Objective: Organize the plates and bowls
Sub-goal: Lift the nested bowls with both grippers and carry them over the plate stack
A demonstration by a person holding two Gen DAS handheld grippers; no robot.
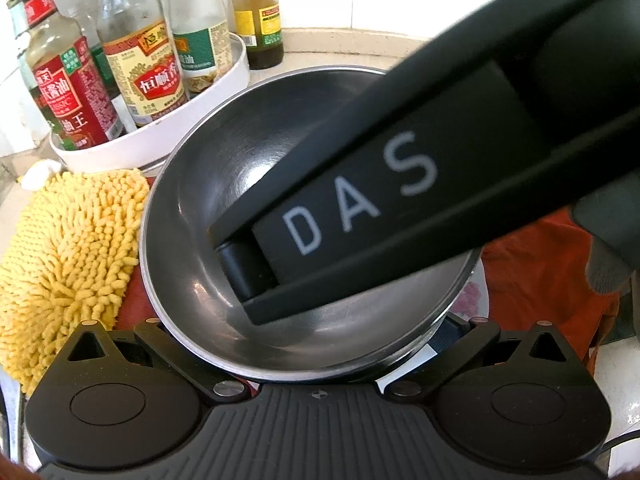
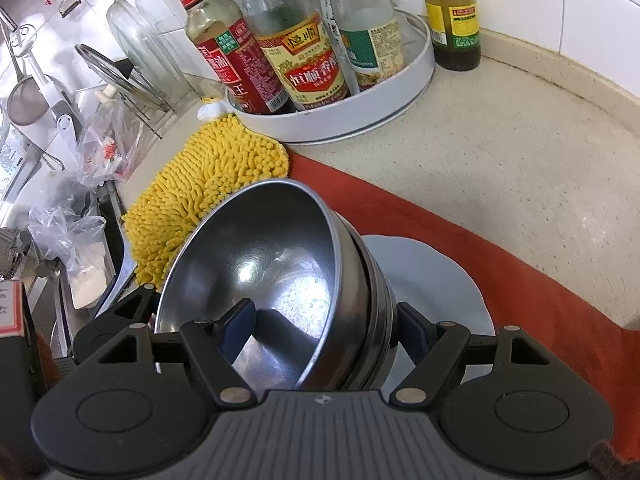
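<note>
The steel bowl (image 2: 272, 272) sits tilted over a white plate (image 2: 436, 280) on an orange cloth (image 2: 500, 248) on the desk (image 2: 500, 140). The right gripper (image 2: 324, 320) clamps its near wall, one finger inside, one outside. The left gripper (image 1: 304, 344) straddles the bowl's near rim; whether it grips, I cannot tell. A yellow mop pad (image 2: 216, 184) lies beside it, and a white tray (image 2: 360, 116) of sauce bottles (image 2: 304, 52) stands behind.

My right gripper (image 2: 320, 328): matte black, ribbed grey plate, silver pivot screws, dark blue finger pads (image 2: 240, 322). From the left gripper (image 1: 320, 344), its arm reads "DAS" in white.
</note>
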